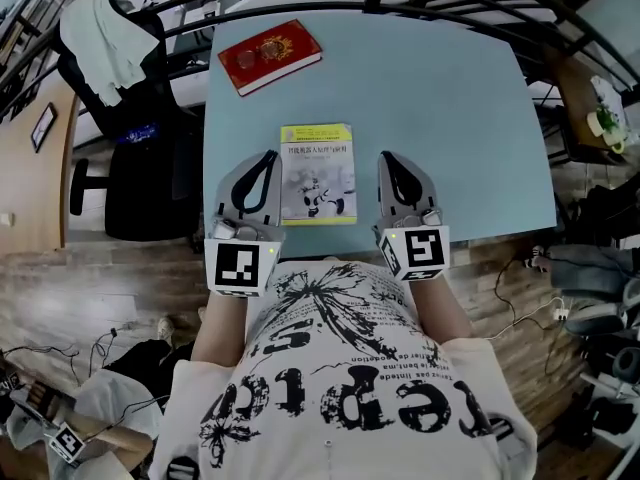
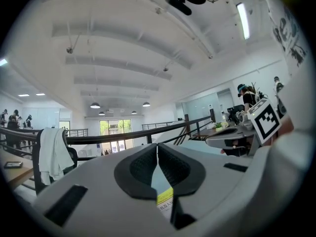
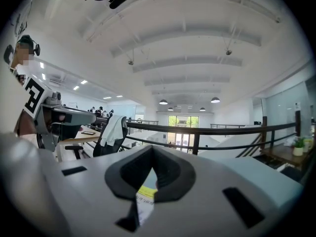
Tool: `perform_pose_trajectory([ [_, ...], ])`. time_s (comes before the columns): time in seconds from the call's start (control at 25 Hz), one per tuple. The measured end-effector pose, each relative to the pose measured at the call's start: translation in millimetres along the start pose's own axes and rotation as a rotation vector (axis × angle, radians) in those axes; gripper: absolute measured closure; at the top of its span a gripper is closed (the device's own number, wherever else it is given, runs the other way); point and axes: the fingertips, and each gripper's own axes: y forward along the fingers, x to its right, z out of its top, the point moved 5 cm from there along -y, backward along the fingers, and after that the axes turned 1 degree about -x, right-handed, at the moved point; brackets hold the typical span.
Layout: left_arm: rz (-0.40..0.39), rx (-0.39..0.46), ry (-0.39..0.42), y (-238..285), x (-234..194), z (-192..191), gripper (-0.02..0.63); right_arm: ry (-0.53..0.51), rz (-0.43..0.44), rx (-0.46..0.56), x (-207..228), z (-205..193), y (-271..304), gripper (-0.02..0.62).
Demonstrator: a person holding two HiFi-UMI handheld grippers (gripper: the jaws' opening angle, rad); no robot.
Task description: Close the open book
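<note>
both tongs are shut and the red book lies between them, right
Wrong book: between the left tongs and the right tongs lies the yellow-and-white book; the red book sits farther off, toward the far left corner of the table. The head view shows this. Both tongs are shut.

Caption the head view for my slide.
Left hand-held gripper and right hand-held gripper, both shut, flank the closed yellow-and-white book; red book beyond.
</note>
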Motion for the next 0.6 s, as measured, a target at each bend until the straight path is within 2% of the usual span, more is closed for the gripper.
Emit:
perform_pose_trajectory([
  [0.6, -0.017, -0.047, -0.020, 14, -3, -12, 0.582, -0.002, -0.022, -0.012, 1, -3, 4, 0.586],
])
